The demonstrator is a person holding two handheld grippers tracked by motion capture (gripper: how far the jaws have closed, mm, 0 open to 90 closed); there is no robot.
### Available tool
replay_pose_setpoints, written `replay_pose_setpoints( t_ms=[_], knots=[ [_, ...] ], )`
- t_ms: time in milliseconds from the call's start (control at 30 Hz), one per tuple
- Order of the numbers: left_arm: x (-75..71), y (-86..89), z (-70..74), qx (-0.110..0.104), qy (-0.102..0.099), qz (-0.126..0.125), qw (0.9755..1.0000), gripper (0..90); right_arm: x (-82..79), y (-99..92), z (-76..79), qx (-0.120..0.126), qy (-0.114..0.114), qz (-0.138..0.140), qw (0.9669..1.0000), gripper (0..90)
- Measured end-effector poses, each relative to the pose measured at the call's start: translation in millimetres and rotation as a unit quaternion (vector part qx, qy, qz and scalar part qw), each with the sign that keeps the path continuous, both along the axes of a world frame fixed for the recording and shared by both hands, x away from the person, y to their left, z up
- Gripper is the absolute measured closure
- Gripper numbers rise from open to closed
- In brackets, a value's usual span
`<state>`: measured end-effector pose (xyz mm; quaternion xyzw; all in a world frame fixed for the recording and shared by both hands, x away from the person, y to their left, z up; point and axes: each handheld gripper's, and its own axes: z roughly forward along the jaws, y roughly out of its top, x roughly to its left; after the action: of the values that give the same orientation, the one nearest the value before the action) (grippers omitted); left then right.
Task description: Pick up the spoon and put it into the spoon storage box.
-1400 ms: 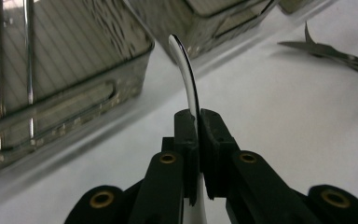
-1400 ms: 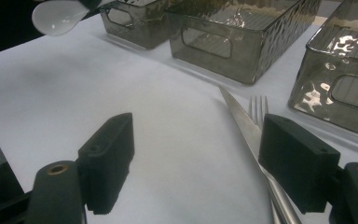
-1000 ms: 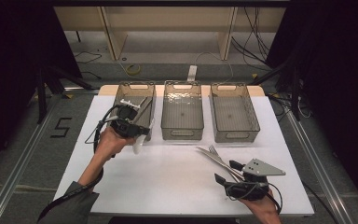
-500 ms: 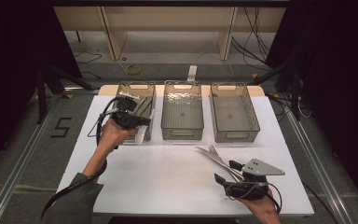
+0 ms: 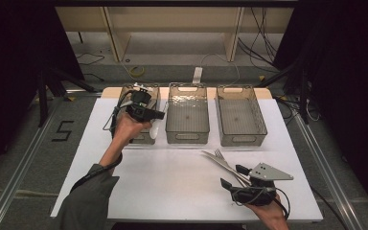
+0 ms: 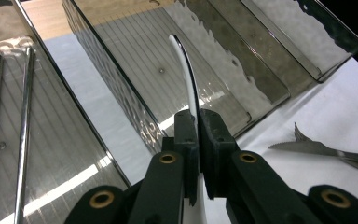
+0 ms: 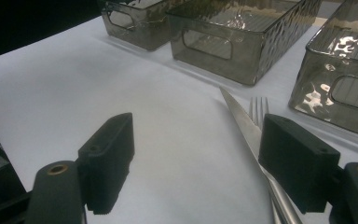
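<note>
left gripper [image 5: 159, 116] up at the far left of the white table [image 5: 172, 182], over the near right corner of the left bin [image 5: 124, 98]. jaws clenched on a white utensil [image 6: 185, 70], which is held edge-on; seen from the left gripper view its thin curved strip rises out from between the jaws and arches ahead. in the high view a pale end of it hangs just below the gripper, against the wall between the left bin and the middle bin [image 5: 187, 114]. cannot tell spoon from fork or knife.

ahead of the left jaws: middle bin's floor, ribbed, smoky clear plastic. off to their left, inside the left bin, two metal rods or handles [image 6: 9, 130] lying side by side. off to their right, on the table, tips of a metal fork [image 6: 307, 140] and knife [image 6: 317, 148].

right gripper [image 5: 235, 176] low at the near right of the table, jaws released, spread wide, resting at table level. the knife [image 7: 247, 128] runs diagonally just inside its right jaw; the fork [image 7: 259, 112] lies beside the knife, tines showing beyond that jaw. whether either touches the jaw, cannot tell. bare table between the jaws otherwise.

right bin [image 5: 240, 115] beyond the right gripper, well apart from it. three bins in a row.
</note>
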<state>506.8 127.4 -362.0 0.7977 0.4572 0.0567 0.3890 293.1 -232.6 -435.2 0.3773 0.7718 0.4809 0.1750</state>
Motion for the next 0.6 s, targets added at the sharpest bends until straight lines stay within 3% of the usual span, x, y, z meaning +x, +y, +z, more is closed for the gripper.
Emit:
replay_pose_setpoints(
  t_ms=[600],
  knots=[
    [27.8, -27.6, -0.6, -0.017, 0.005, -0.001, 0.9998, 85.6, 0.2, 0.0, -0.3, 0.005, 0.001, 0.002, 1.0000, 27.2]
  ],
)
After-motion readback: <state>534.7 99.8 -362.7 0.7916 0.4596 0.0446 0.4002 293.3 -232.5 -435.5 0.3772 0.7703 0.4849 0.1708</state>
